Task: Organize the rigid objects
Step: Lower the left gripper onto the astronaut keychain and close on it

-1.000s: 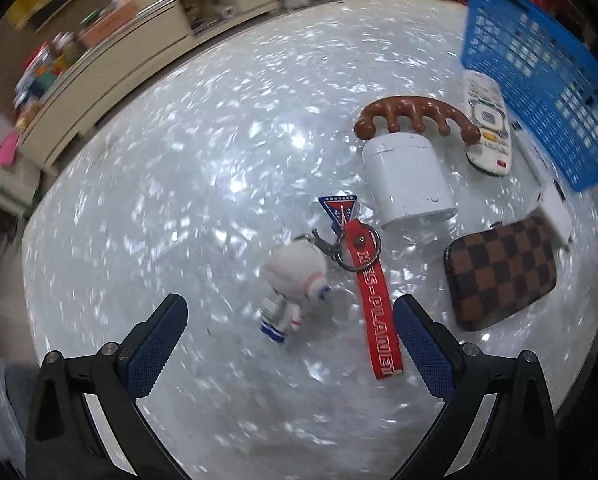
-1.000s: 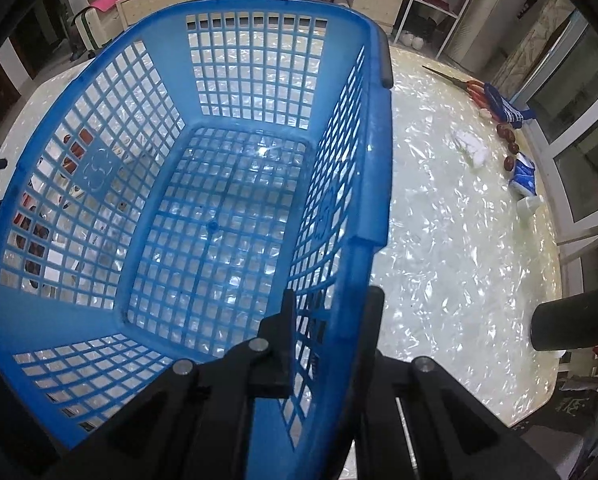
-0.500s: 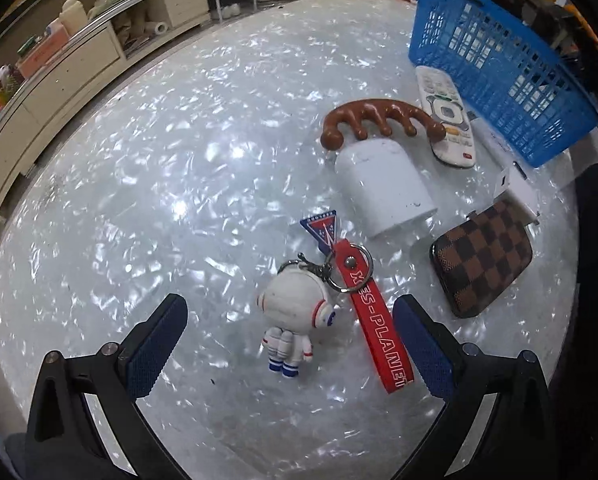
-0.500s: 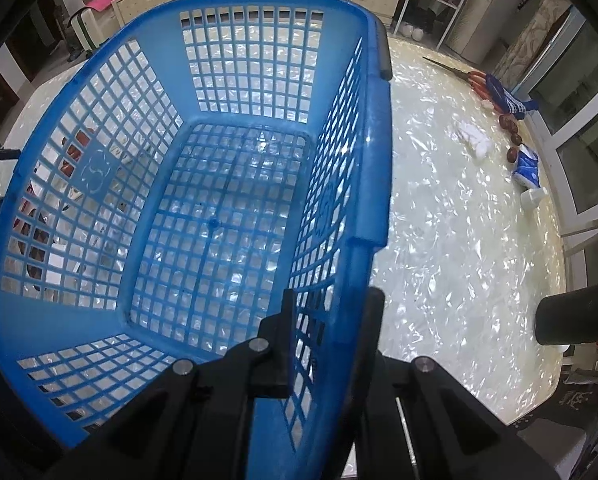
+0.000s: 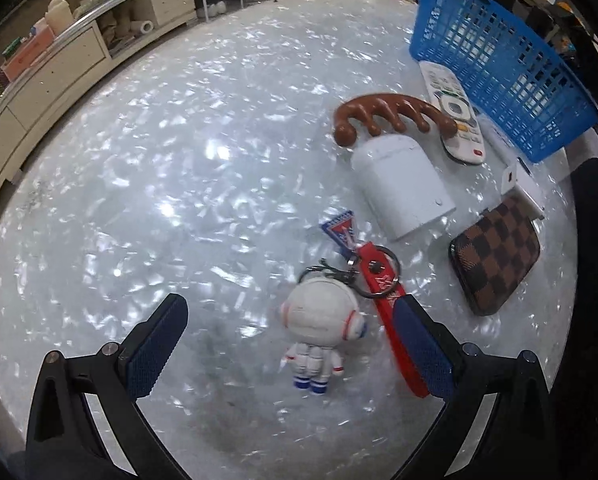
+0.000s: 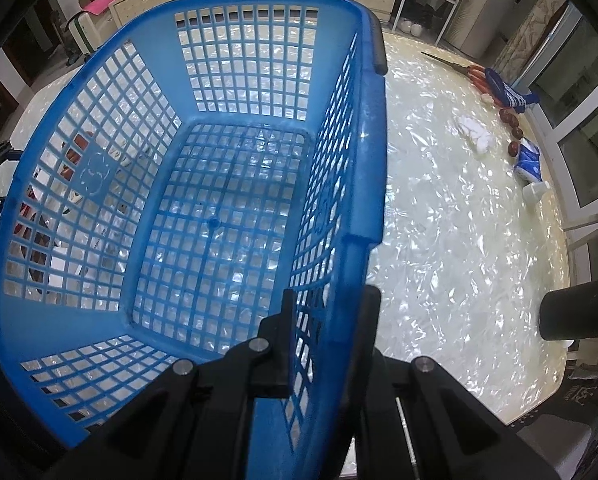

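Our pearly counter (image 5: 179, 152) fronts cabinets (image 5: 59, 60); left gripper (image 5: 287, 340), jaws released, has neared the astronaut keychain (image 5: 323, 328); right gripper (image 6: 327, 340) stays grasping the basket (image 6: 363, 160).

Astronaut keychain (image 5: 323, 328) lies face-down, low centre; its red strap (image 5: 391, 312) runs alongside. Above: white case (image 5: 403, 184), brown wooden comb (image 5: 391, 114), white remote (image 5: 455, 116). Checkered pouch (image 5: 495, 260) at right. Blue basket (image 5: 499, 64), empty, upright, upper right.
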Available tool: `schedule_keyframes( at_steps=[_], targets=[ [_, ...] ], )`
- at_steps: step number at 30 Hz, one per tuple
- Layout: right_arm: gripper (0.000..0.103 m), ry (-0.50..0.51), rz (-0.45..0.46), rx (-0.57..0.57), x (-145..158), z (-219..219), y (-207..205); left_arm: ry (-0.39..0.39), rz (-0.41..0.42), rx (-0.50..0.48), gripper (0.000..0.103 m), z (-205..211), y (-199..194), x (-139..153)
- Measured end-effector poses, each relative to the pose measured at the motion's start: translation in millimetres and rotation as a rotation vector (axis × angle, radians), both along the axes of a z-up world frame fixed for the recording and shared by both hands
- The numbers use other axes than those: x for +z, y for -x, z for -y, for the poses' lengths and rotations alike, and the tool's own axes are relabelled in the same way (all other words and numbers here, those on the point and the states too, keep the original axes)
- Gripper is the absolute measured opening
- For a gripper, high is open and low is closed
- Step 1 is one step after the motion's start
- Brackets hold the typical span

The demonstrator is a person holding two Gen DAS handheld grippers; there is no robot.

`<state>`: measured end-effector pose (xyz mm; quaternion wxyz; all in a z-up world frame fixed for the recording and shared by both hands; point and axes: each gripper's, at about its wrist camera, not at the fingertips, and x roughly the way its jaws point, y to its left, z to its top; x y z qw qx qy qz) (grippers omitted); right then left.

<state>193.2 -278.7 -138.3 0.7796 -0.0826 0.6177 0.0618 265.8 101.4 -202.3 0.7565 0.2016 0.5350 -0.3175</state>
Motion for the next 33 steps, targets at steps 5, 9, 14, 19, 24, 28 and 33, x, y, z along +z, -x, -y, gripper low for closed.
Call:
schedule_keyframes(
  at_steps=[5, 9, 14, 19, 24, 28, 33],
  targets=[
    [0.005, 0.001, 0.003, -0.002, 1, -1, -1, -0.039, 0.004, 0.006, 0.103, -3, -2, -4],
    [0.005, -0.001, 0.003, -0.005, 0, 0, -2, -0.056, -0.007, -0.02, 0.097, 1, 4, -13],
    [0.005, -0.003, 0.003, -0.008, 0, 0, -2, -0.019, 0.013, -0.019, 0.081, 4, 3, -9],
    [0.005, -0.018, 0.004, -0.021, -2, 2, 0, 0.025, -0.003, -0.016, 0.047, 11, 5, -2],
    [0.005, -0.027, 0.008, -0.027, -3, 2, 2, 0.012, -0.016, 0.016, 0.044, 17, 13, -1],
    [0.005, -0.032, 0.012, -0.034, -1, 3, 4, -0.012, 0.017, 0.084, 0.043, 18, 21, -1],
    [0.005, -0.036, 0.017, -0.032, -1, 3, 5, -0.054, 0.053, 0.139, 0.043, 20, 35, 3]
  ],
)
